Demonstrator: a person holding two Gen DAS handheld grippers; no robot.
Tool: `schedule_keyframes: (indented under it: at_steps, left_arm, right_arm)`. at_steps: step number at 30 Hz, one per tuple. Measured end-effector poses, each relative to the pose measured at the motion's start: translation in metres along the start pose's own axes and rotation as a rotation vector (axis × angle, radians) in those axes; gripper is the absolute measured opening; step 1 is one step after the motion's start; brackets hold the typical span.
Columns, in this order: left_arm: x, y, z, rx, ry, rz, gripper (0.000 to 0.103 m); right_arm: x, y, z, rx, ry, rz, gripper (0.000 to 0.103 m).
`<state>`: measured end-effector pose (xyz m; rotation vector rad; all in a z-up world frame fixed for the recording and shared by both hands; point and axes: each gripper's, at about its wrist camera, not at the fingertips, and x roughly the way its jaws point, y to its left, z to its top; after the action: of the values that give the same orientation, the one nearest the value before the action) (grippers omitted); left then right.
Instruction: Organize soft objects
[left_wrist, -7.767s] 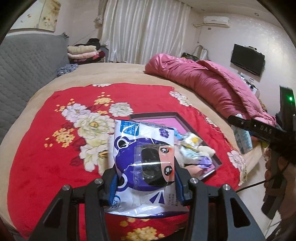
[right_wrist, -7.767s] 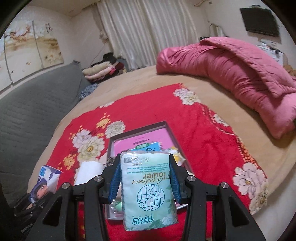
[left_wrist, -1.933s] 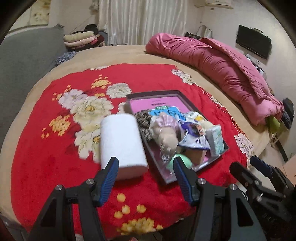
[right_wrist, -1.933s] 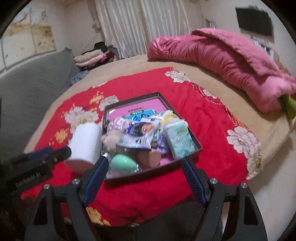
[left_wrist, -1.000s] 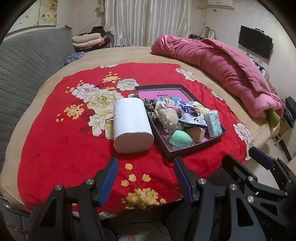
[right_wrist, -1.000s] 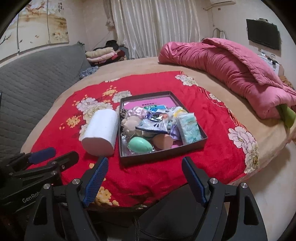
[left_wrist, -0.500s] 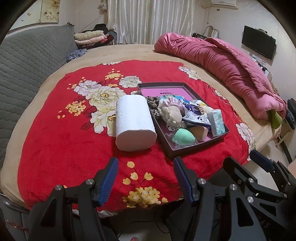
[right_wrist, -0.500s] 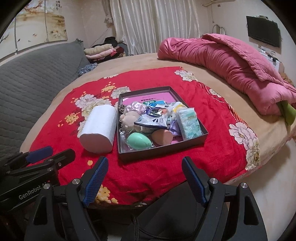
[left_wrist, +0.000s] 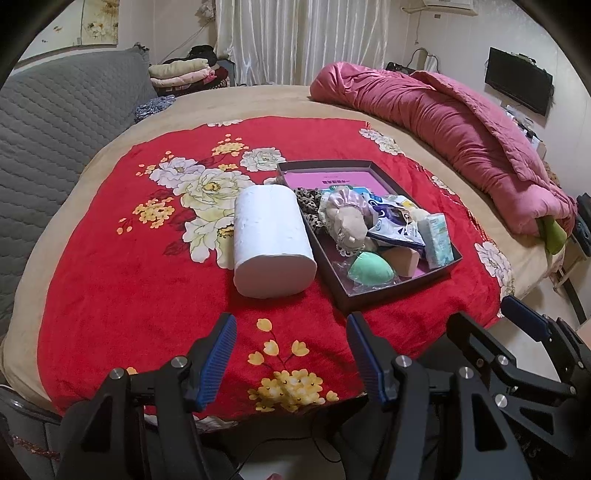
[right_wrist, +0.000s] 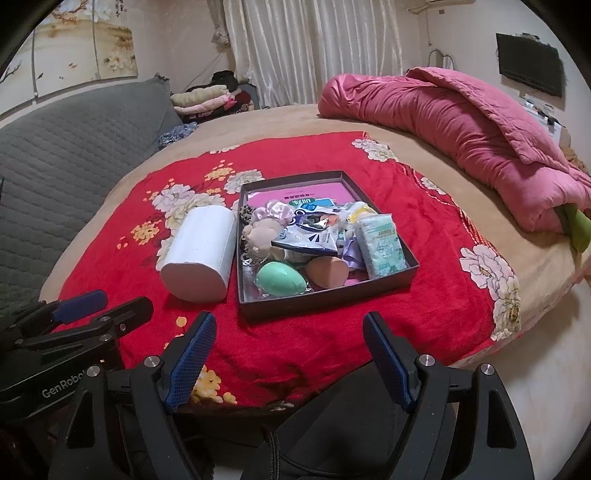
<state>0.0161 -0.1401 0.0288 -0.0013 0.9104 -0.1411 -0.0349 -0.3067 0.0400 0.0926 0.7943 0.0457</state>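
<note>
soft objects are seen gathered in a dark shallow box (left_wrist: 402, 291) that lies on a red flowered blanket (left_wrist: 110, 266) spread over the bed. inside the box a green egg-shaped sponge (left_wrist: 371, 269) is set at the near edge, with a tan sponge (left_wrist: 404, 258) just beside it. a pale green tissue pack (left_wrist: 437, 236) is laid along the right wall, and a blue-and-white plastic packet (left_wrist: 397, 225) is rested on top of the pile. a beige plush toy (left_wrist: 349, 225) with a lilac frilled piece and a leopard-print fabric item (left_wrist: 308, 206) are placed toward the left wall. the far end of the box is left showing its pink floor. a white paper roll (left_wrist: 271, 240) is laid on its side on the blanket, just beside the box's left wall. the left gripper (left_wrist: 290, 350) is held above the blanket's near edge with its jaws spread and nothing between them. the right gripper (right_wrist: 290, 354) is likewise held with jaws spread wide and nothing gripped. a pink quilt (left_wrist: 443, 114) is bunched at the far right of the bed.
</note>
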Motion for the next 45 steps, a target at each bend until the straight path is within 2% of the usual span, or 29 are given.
schedule_keyframes:
  at_steps: [45]
  left_arm:
    - [0.0065, 0.0018, -0.0027, -0.002, 0.023, 0.021, 0.061]
  right_arm:
    - [-0.0005, -0.0019, -0.0004, 0.004, -0.004, -0.005, 0.083]
